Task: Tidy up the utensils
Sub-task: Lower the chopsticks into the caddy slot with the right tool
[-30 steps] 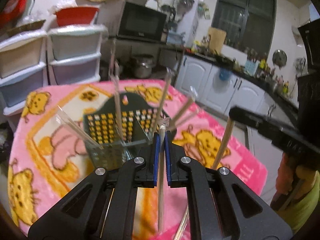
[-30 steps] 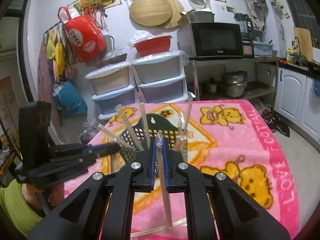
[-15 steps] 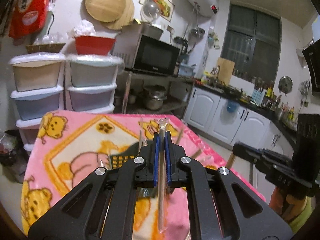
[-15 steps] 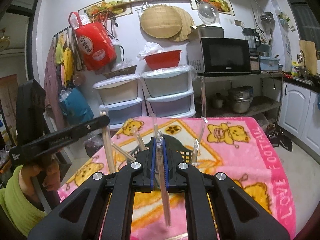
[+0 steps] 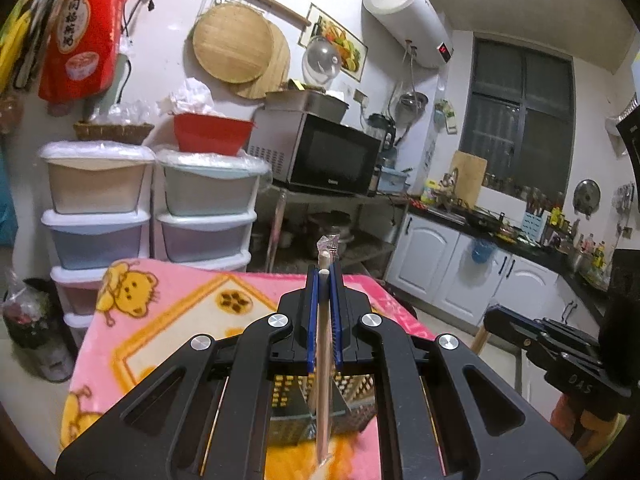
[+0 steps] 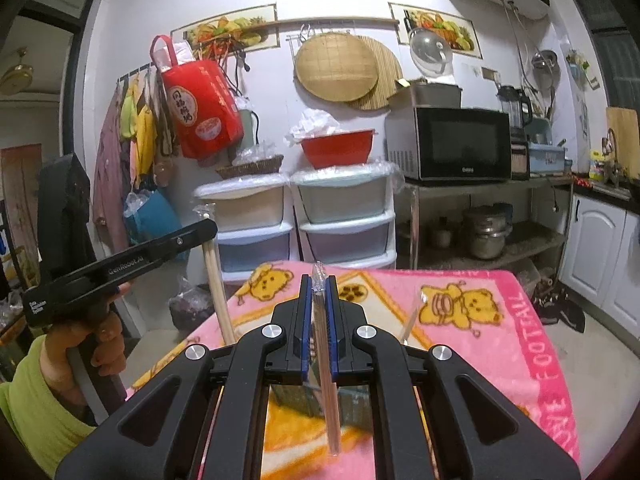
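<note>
My left gripper is shut on a pair of wooden chopsticks in a clear wrapper, held upright above the dark mesh utensil basket, which shows only under the jaws. My right gripper is shut on another wrapped pair of chopsticks, also above the basket. The left gripper also shows in the right wrist view with its chopsticks hanging down. The right gripper shows at the right in the left wrist view. One wrapped utensil sticks up from the basket.
A pink cartoon blanket covers the table. Plastic drawer stacks, a microwave on a metal shelf and white cabinets stand behind. My hand in a green sleeve holds the left gripper.
Both grippers have risen and tilted up with their chopsticks. The basket has dropped from mid-view to beneath the jaws, and the wall and shelves now fill the views.
</note>
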A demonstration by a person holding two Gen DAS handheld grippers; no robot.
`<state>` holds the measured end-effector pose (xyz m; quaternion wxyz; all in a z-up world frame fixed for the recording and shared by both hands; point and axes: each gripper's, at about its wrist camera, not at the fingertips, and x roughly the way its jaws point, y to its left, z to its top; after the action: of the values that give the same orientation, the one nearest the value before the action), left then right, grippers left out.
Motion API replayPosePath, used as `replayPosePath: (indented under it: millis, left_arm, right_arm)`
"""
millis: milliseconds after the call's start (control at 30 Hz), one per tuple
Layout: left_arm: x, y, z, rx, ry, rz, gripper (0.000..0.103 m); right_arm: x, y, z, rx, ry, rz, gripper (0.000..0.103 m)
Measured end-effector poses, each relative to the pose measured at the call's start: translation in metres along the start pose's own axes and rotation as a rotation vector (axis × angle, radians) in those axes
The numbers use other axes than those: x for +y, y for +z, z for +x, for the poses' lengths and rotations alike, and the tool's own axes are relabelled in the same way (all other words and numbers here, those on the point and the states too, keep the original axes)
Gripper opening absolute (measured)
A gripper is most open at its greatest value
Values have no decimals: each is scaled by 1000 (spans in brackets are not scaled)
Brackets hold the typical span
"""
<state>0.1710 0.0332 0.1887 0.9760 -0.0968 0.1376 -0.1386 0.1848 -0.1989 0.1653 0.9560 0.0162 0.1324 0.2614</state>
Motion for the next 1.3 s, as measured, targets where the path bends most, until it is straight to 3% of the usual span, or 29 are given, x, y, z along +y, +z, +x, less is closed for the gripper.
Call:
replayPosePath:
  millis: [733, 1300]
  left_arm:
    - [0, 35, 18, -121, 102, 18, 3]
    - [3, -2, 57, -84, 164, 34, 3]
  right_arm:
    - [-5, 53, 20, -115, -42, -26, 7]
    - [-32, 12, 76, -45, -73, 36, 7]
